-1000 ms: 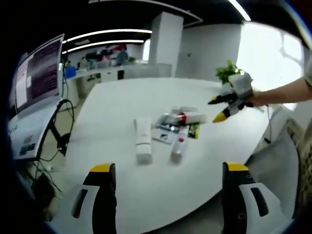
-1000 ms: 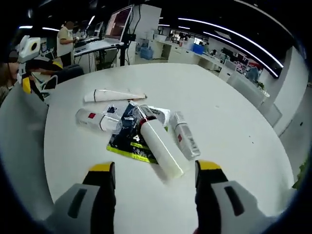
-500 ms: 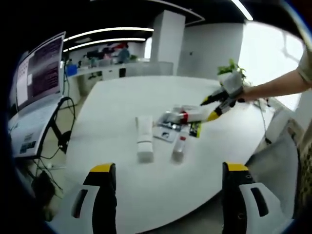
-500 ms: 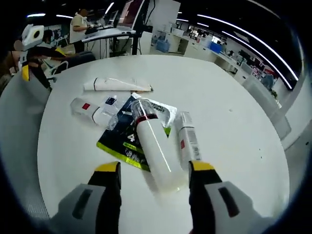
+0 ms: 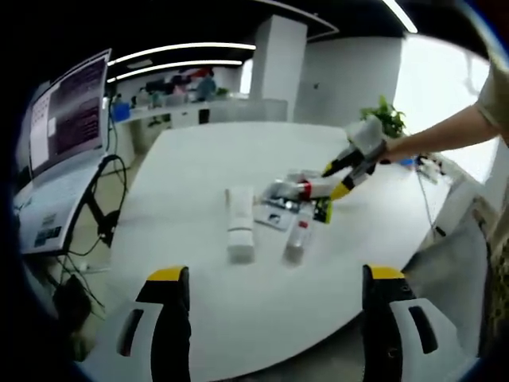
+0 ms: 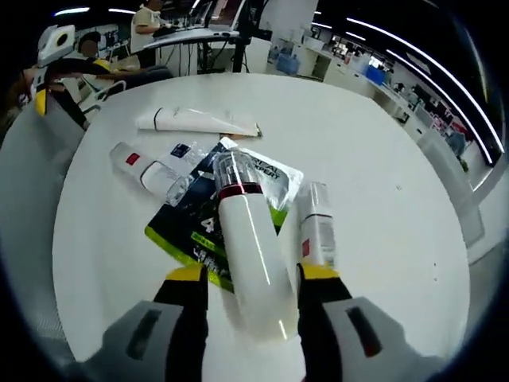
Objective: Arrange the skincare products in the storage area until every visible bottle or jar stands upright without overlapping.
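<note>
Right gripper (image 6: 248, 277), jaws parted round the lying white bottle (image 6: 248, 259) mid-table over a dark sachet (image 6: 208, 231), small bottle (image 6: 317, 232) beside, clear-capped bottle (image 6: 149, 169) and flat tube (image 6: 199, 122) beyond toward the far table (image 6: 382, 159) edge; left gripper (image 5: 276, 278) open, clear of all.

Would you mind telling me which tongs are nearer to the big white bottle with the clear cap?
Right. The right tongs straddle the white bottle, one jaw on either side of it. The left tongs hang back at the table's near edge, open.
</note>
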